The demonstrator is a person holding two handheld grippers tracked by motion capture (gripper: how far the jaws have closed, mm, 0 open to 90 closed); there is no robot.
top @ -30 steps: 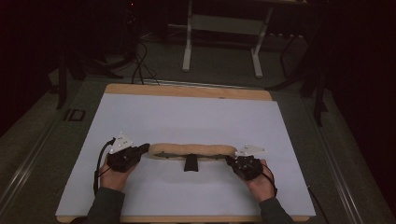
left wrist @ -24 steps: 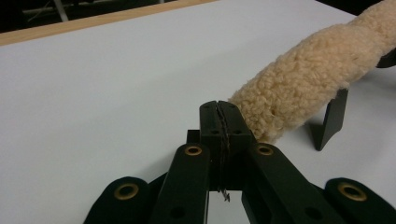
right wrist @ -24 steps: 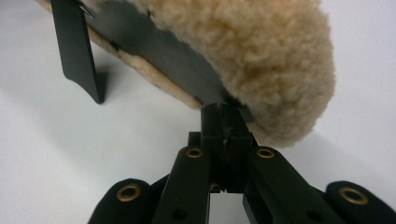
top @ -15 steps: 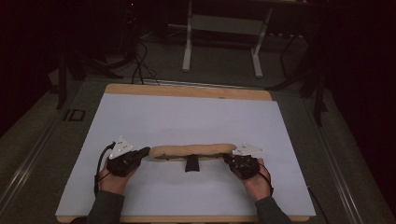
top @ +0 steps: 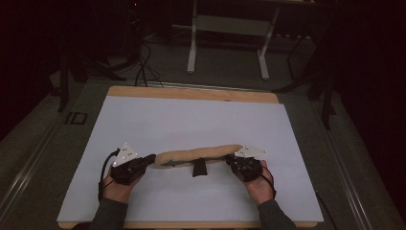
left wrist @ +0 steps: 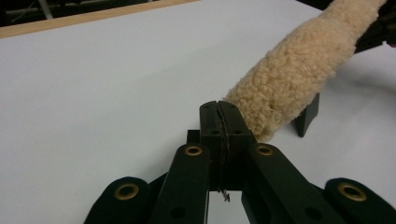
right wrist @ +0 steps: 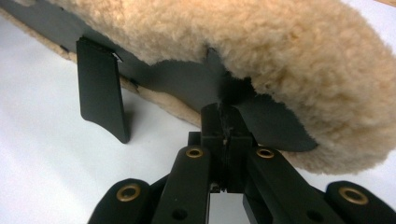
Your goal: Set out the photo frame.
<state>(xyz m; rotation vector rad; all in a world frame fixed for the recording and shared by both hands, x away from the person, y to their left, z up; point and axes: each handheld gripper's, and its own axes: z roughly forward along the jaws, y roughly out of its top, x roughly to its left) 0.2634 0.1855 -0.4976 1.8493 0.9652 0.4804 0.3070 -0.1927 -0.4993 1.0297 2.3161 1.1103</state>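
Near the tabletop's (top: 143, 120) front edge, the left tongs (top: 152, 159) and right tongs (top: 229, 160) each clamp an end of the fleece strap pad (top: 198, 153), probably stretching it flat; its black tab (top: 198, 168) hangs down.

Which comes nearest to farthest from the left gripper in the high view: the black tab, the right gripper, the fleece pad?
1. Fleece pad: its left end meets the left gripper.
2. Black tab: under the pad's middle, on the table.
3. Right gripper: at the pad's far right end.
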